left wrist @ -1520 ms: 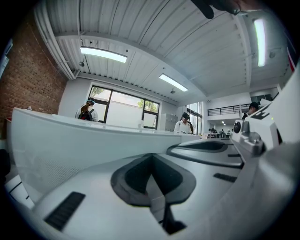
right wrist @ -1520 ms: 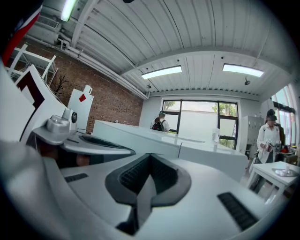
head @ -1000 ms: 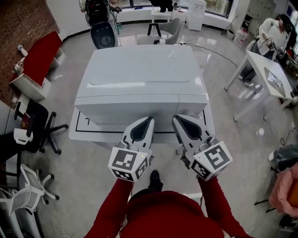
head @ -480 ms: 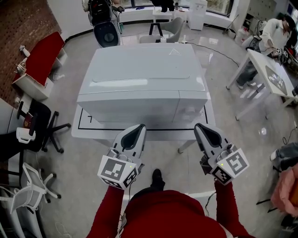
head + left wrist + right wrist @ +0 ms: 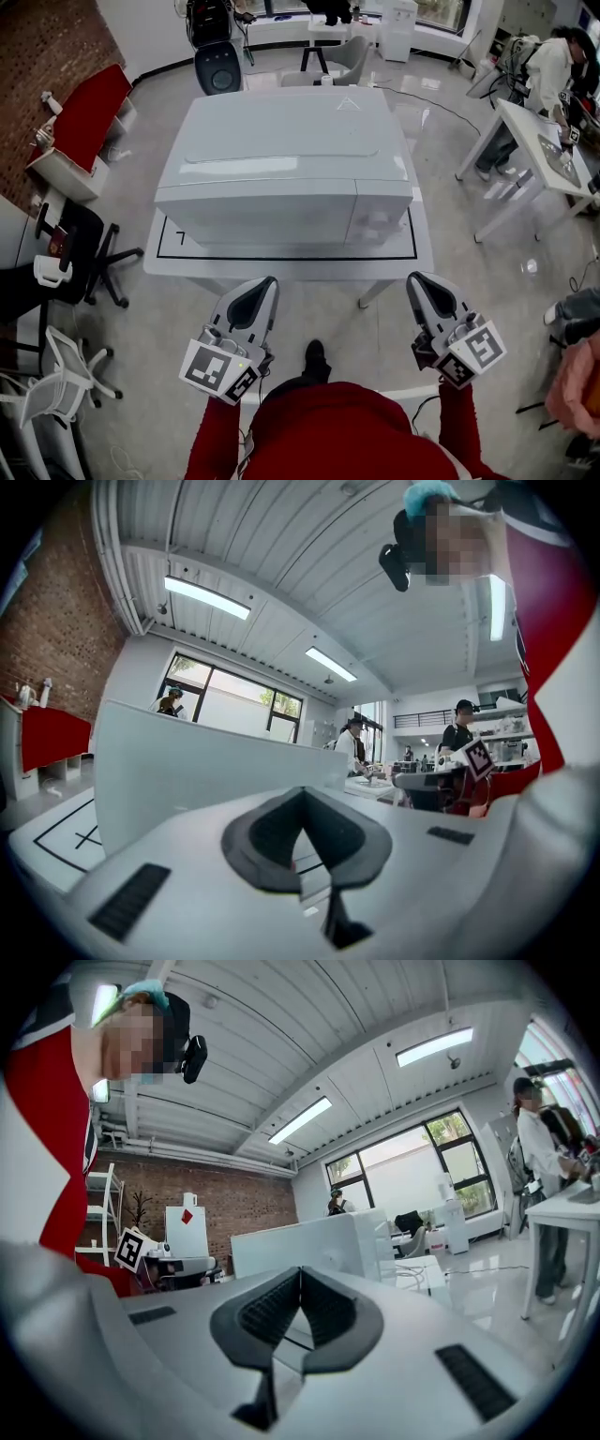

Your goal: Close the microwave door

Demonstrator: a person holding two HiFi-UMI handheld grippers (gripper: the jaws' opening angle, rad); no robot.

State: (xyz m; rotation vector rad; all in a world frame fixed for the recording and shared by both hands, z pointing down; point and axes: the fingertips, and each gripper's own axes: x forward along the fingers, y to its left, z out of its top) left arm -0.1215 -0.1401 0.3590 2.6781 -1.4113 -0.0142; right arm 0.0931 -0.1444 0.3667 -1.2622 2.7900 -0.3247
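Since it sits flush, microwave door (image 5: 258, 214): we judge it closed, step done;
left gripper (image 5: 266, 283): jaws together, empty;
right gripper (image 5: 419, 279): likewise;
next: we need only rest both

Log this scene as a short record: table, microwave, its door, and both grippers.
table: white, black outline marked on top
microwave: white, standing on it
door: looks closed, flush with the front
left gripper: shut, empty, clear of the appliance
right gripper: shut, empty, clear of the appliance

Microwave (image 5: 281, 150) on table (image 5: 281, 270), chair (image 5: 82, 246) L, 2nd table (image 5: 548, 155) R
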